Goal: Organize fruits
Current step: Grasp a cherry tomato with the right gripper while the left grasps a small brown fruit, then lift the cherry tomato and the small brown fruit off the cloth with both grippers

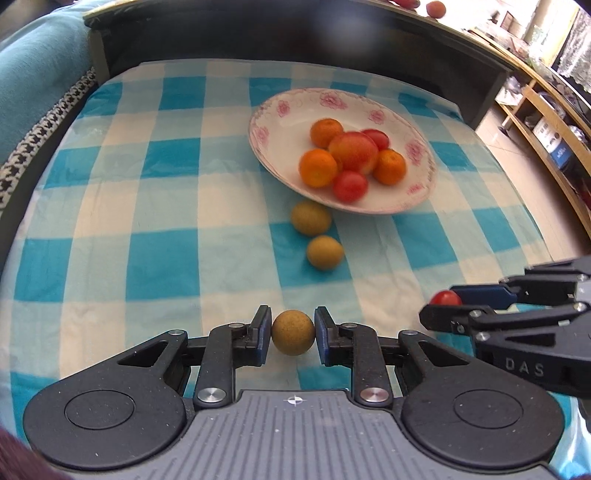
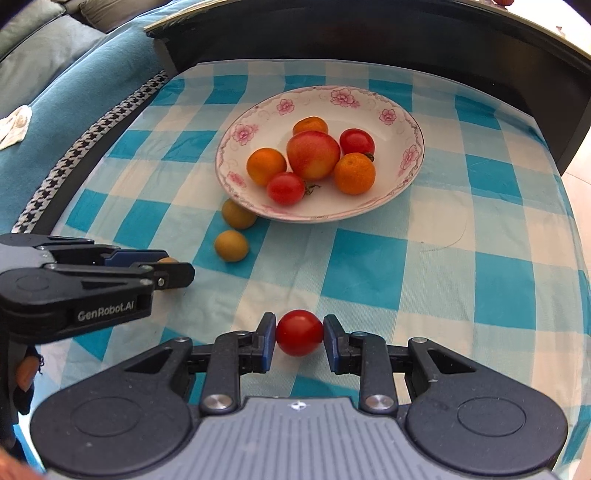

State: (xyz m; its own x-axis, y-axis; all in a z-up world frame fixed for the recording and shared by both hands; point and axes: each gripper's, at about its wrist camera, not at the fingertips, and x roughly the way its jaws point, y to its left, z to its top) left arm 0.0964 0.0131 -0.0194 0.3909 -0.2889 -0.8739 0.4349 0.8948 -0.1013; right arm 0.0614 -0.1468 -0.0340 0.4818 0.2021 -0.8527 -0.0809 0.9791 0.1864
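My left gripper is shut on a brown-yellow longan, low over the checked cloth. My right gripper is shut on a red cherry tomato; it also shows in the left wrist view. A floral white plate holds oranges, cherry tomatoes and a larger red-yellow fruit. Two more longans lie on the cloth just in front of the plate, between it and my grippers; they also show in the right wrist view.
The blue-and-white checked cloth covers a low table. A dark table frame runs along the back. A teal sofa is at the left, and wooden shelves at the right.
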